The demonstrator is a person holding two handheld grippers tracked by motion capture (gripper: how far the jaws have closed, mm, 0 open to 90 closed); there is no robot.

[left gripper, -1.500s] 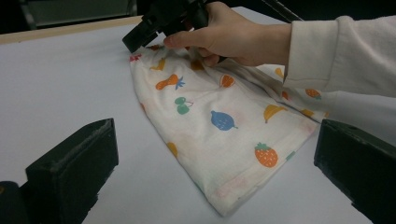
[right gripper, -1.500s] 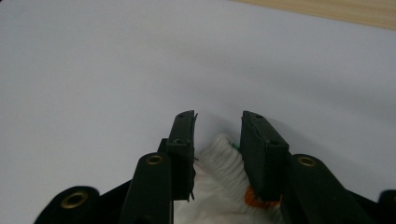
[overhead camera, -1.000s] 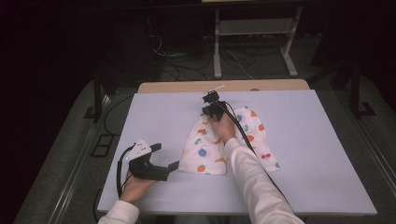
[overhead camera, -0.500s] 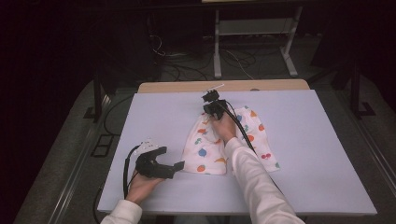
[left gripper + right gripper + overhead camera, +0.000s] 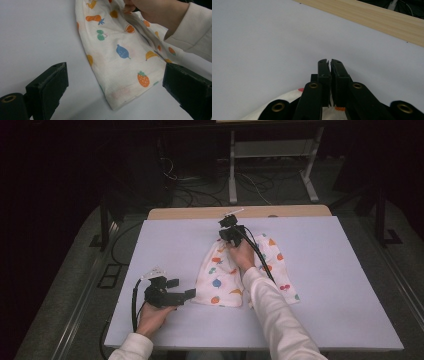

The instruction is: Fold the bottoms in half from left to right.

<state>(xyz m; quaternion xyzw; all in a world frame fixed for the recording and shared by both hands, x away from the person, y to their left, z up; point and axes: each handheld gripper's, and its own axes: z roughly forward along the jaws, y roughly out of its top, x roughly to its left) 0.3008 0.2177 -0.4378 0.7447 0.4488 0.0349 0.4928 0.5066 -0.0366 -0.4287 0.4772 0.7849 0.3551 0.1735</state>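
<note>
The fruit-print cloth (image 5: 235, 277) lies mid-table, and the right gripper (image 5: 231, 231) has its jaws pressed together on the cloth's twelve-o'clock edge, so one end seems secured. The left gripper (image 5: 182, 290), jaws spread and empty, waits just beside the seven-o'clock corner, which is not yet taken.

One fruit-print cloth (image 5: 222, 282) (folded), two grippers, left (image 5: 180, 290) and right (image 5: 227, 222), one table (image 5: 345, 285).
</note>
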